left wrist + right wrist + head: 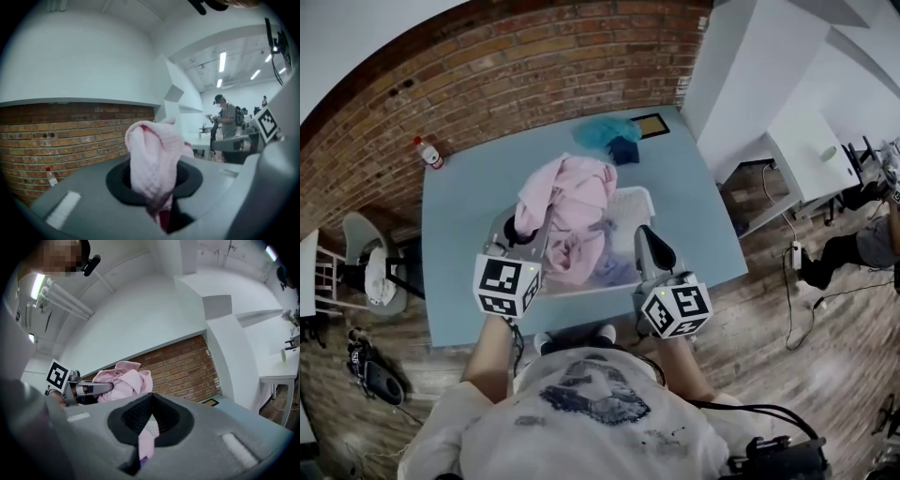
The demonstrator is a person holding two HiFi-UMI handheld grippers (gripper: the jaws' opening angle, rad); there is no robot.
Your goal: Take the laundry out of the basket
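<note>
Mid-lift: we hold the garment (572, 202) over the basket (639, 202), the left gripper (523, 232) clamped on a thick fold and the right gripper (652, 246) pinched shut on what seems a thin edge. Next, we judge, it must clear the rim and go to the table (459, 206).

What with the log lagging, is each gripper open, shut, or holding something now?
Left gripper: shut on the pink garment.
Right gripper: shut on a pink strip of cloth.
</note>
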